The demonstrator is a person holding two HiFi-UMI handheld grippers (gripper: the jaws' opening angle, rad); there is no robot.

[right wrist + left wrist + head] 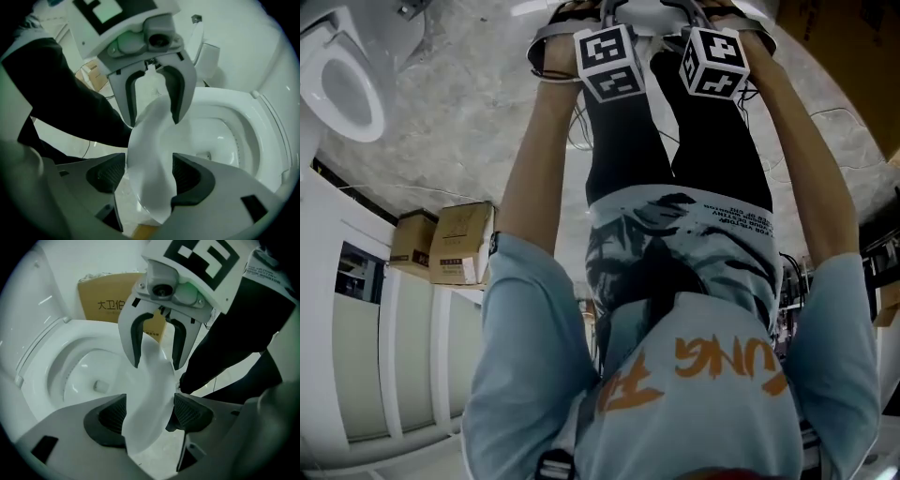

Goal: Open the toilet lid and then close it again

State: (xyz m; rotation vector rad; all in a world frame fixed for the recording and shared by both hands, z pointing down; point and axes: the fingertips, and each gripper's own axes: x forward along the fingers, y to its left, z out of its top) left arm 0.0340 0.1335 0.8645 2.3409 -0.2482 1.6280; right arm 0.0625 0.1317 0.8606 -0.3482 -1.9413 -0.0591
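The lid (149, 376) is seen raised on edge beside the toilet's bowl (75, 373), close to its rim. It is straddled from opposite sides by the left gripper (150, 413) and the right gripper (149, 172). Both pairs of jaws are held apart, not clamped on it.

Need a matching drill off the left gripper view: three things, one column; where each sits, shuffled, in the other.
1. white plastic toilet lid
2. brown cardboard box
3. black trouser leg

A. behind the white ceramic toilet bowl
B. right of the claw
C. between the pads of the left claw

Pairs: 1-C, 2-A, 3-B
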